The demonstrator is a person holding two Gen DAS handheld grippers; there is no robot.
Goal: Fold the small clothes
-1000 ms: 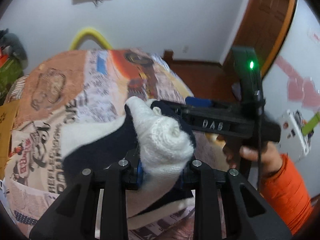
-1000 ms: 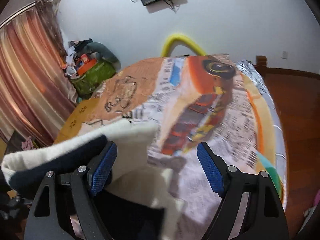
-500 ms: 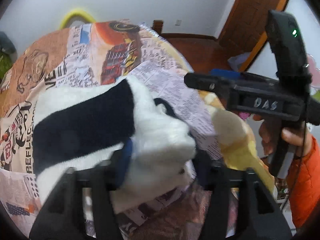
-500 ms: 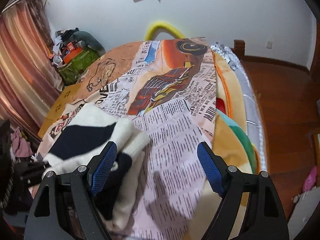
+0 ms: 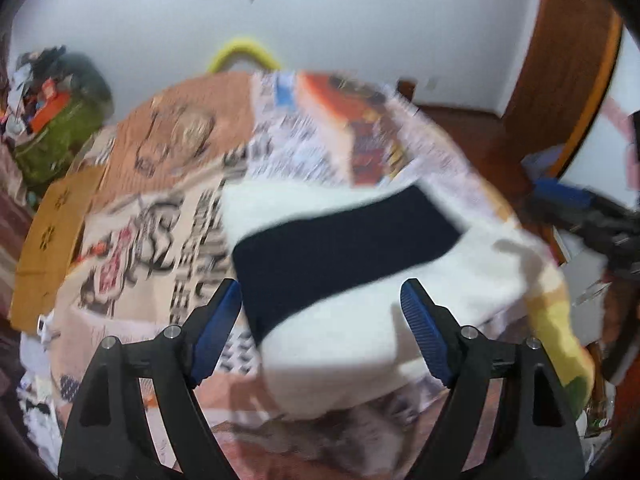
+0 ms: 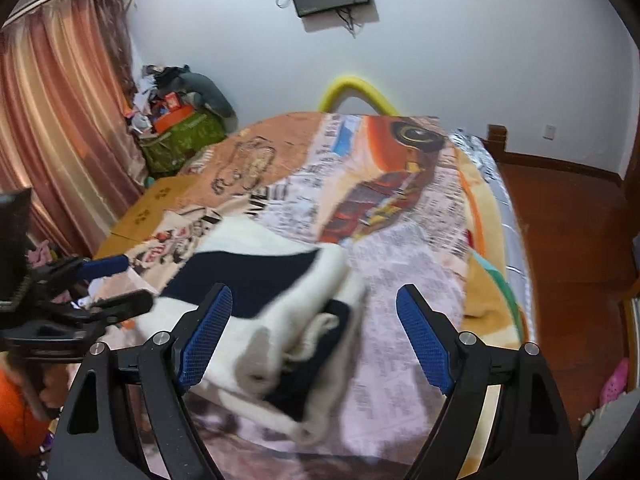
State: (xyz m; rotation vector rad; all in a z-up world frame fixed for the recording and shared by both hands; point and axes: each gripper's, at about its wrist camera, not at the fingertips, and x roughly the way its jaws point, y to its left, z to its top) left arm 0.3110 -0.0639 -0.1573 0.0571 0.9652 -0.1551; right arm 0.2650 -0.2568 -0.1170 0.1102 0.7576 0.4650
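A small white knit garment with a navy band [image 5: 348,248] lies folded in a loose bundle on the printed blanket [image 5: 180,152] near the bed's front edge. My left gripper [image 5: 320,332] hovers over its near end. Its jaws are opening, the blue pads are well apart, and neither presses the cloth. In the right wrist view the garment [image 6: 260,280] shows thick rolled layers. My right gripper [image 6: 314,338] stands open just above them, holding nothing. The left gripper [image 6: 120,284] shows at the left edge of that view, beside the garment.
The blanket [image 6: 400,240] covers the whole bed, with a yellow hoop [image 6: 356,88] at its far end. A green bag piled with clutter [image 6: 180,140] and a striped curtain [image 6: 52,140] stand to the left. Wooden floor [image 6: 560,220] lies to the right.
My left gripper was shut on the white knit; its jaws have spread and let it go. The garment dropped onto the blanket. My right gripper drew back from the cloth, still open.
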